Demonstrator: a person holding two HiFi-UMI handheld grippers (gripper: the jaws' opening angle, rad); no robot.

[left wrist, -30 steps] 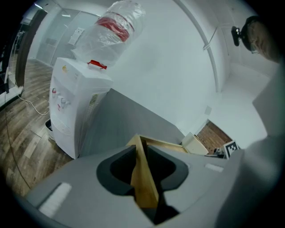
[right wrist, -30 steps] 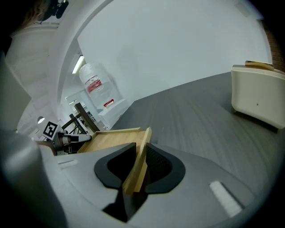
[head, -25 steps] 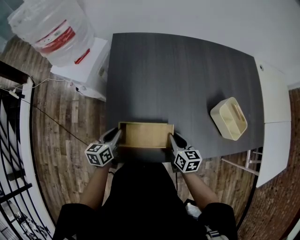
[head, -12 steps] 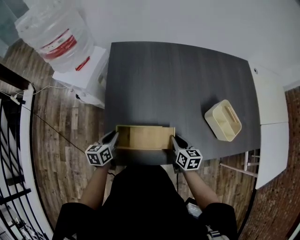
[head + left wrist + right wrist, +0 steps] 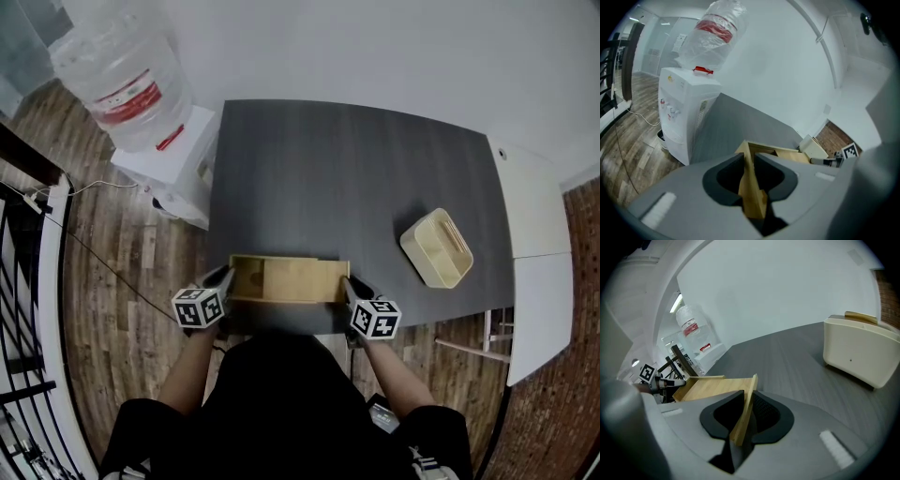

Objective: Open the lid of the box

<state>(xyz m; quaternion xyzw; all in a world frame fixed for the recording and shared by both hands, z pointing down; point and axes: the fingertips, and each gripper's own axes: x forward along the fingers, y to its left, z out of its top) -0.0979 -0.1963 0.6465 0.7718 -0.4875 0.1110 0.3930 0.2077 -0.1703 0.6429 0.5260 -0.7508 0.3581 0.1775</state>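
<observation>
Between the left gripper's [image 5: 749,159] pads stands the left end wall of the wooden box [image 5: 246,281], and the jaws are clamped on it from both sides. The right gripper [image 5: 749,397] has the thin upright board at the box's right end between its pads. Its jaws have just been closing and now press on that board, which leans slightly across the gap.

The box lies lengthwise at the near edge of the dark table [image 5: 356,169], directly in front of the person, with one gripper at each short end. Both marker cubes hang just off the table edge.

Compared with a second ago, the flat lid [image 5: 305,279] no longer covers the whole top. A narrow, darker strip of the interior is exposed at the left end, with a clear line where the lid's edge now sits. The rest of the top remains covered. The left gripper holds the same place at its end of the box.

Further out, a cream-coloured container [image 5: 436,247] sits on the table's right side, well apart from the box, in the same spot on the table as before. A white cabinet [image 5: 525,206] adjoins the table's right edge. To the left of the table stands a white water dispenser [image 5: 173,155] carrying a large clear bottle [image 5: 122,66] with a red label. A dark railing [image 5: 23,309] runs along the wooden floor at the far left. Nothing lies on the table between the box and the container, and nothing is beside either gripper.
</observation>
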